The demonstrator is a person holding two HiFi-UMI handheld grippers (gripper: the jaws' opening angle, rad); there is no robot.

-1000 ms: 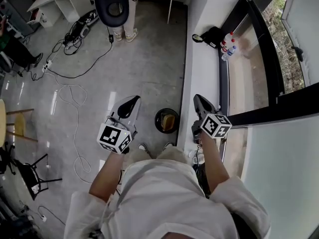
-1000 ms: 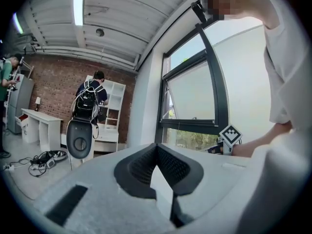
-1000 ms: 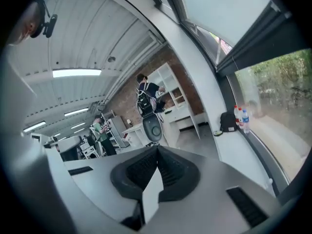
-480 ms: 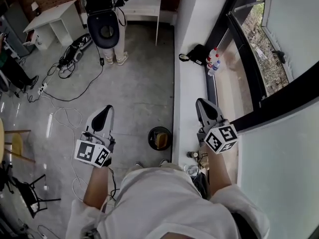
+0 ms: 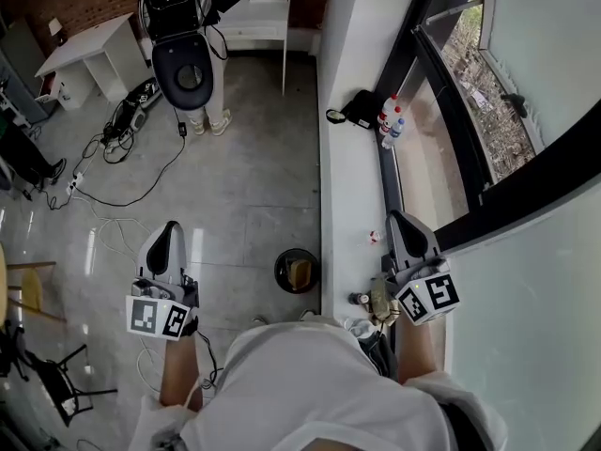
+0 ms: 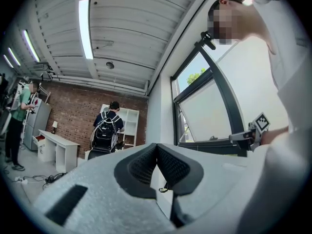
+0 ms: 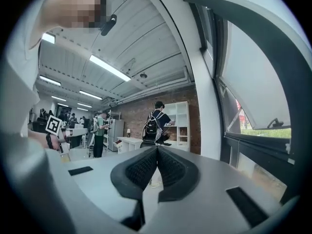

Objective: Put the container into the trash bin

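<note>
Grey floor (image 5: pixel 254 186) carries a round trash bin (image 5: pixel 279 271) and loose cables (image 5: pixel 120 137)

Glossy grey floor (image 5: pixel 254 186), matt white ledge (image 5: pixel 352 186), rough brick wall (image 6: pixel 68 116)

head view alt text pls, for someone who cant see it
From above, a person holds a shut, empty claw in each hand, the left claw over grey floor, the right claw by a white window ledge. A black trash bin with something tan inside stands on the floor between them.
</note>
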